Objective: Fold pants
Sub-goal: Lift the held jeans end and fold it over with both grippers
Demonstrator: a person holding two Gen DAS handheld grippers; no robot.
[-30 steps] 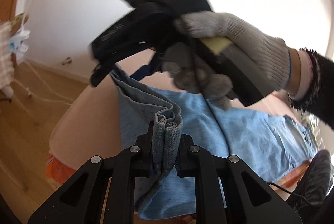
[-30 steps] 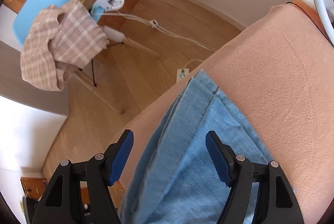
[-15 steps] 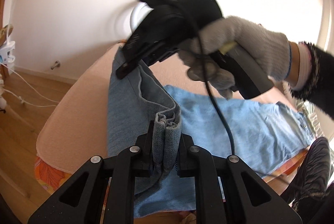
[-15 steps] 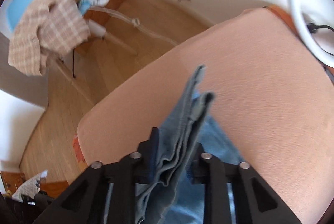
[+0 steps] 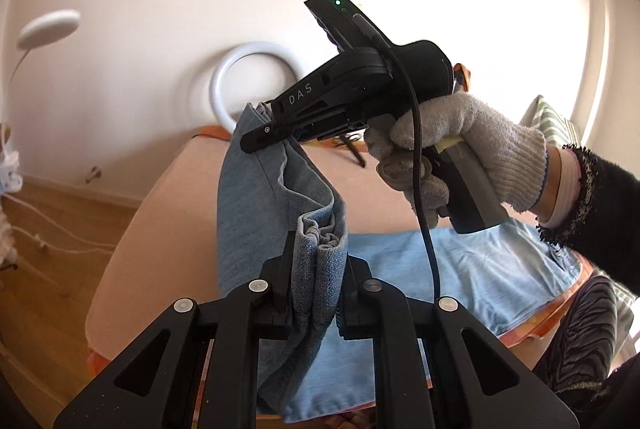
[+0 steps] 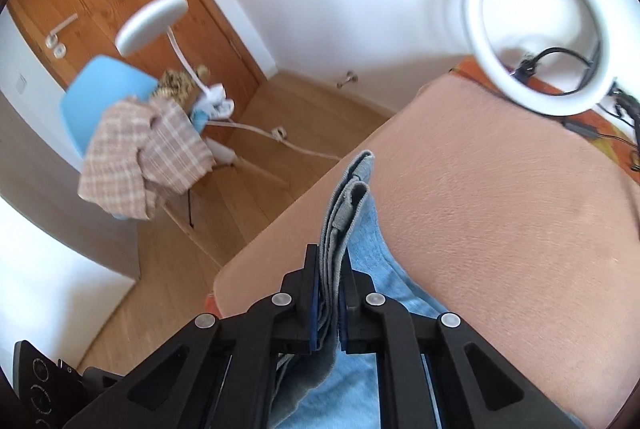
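The left claw [image 5: 316,269] is clamped on a bunched fold of the pants [image 5: 480,269]. The right claw [image 6: 330,281], its jaws just closed, pinches the hem, lifted at 11 o'clock in the left view. The remaining denim lies on the peach bed [image 6: 500,209].

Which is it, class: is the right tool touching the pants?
Touching: the right wrist view shows the right tool shut on a bunched fold of the pants.

Light blue denim pants [image 5: 472,269] lie spread on the bed's [image 5: 160,205] near side, their hem end bunched and lifted off it near the end edge.
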